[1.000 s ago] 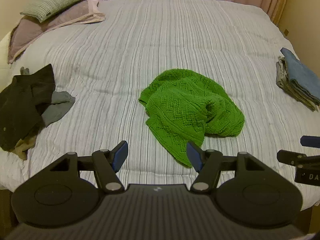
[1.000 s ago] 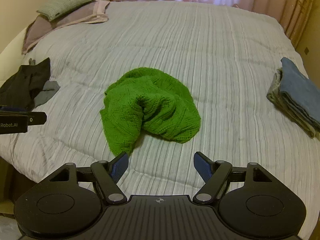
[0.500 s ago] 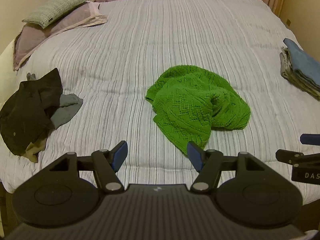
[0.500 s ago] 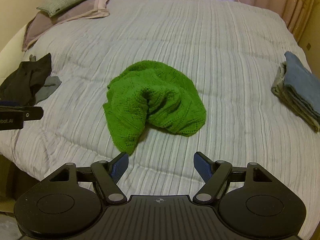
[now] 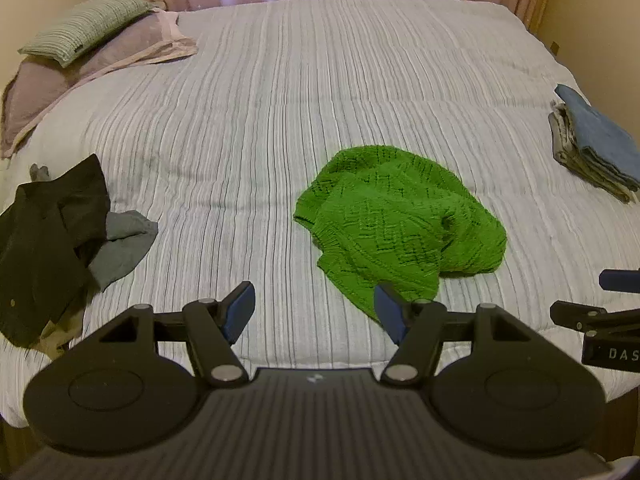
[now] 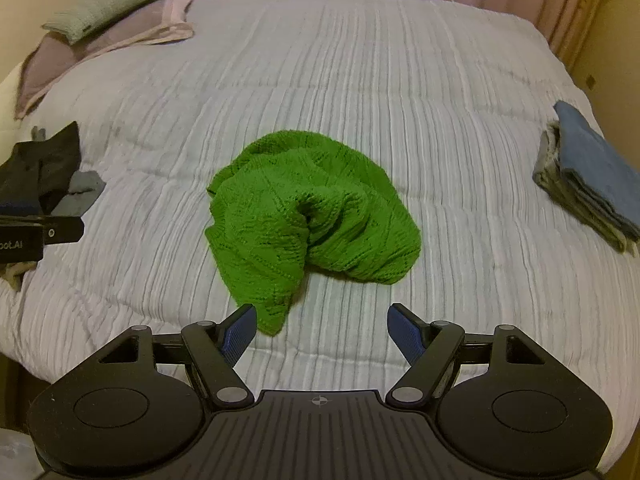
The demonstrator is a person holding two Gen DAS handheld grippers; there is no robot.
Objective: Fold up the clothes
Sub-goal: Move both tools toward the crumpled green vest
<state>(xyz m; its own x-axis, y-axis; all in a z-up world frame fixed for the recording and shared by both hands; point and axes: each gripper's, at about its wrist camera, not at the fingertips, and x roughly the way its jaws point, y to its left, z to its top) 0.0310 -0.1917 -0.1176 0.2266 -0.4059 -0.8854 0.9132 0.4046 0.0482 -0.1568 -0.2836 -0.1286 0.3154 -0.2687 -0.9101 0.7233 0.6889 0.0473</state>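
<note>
A crumpled green knit sweater (image 5: 400, 224) (image 6: 312, 216) lies in a heap near the front middle of the striped bed (image 5: 320, 92) (image 6: 360, 88). My left gripper (image 5: 316, 308) hovers open above the bed's front edge, its right pad just in front of the sweater's lowest tip. Nothing sits between its blue pads. My right gripper (image 6: 322, 330) is open too, empty, with the sweater's hanging tip just beyond its left pad. Each gripper shows at the edge of the other's view.
A pile of dark and grey clothes (image 5: 52, 240) (image 6: 48, 172) lies at the bed's left edge. A folded stack with a blue piece on top (image 5: 592, 144) (image 6: 588, 176) rests at the right edge. Pillows (image 5: 88, 40) (image 6: 104, 12) sit at the far left corner; curtains hang behind.
Both grippers have shifted sideways along the bed's front edge, and the sweater now sits farther right in each view. Both stayed open and empty.
</note>
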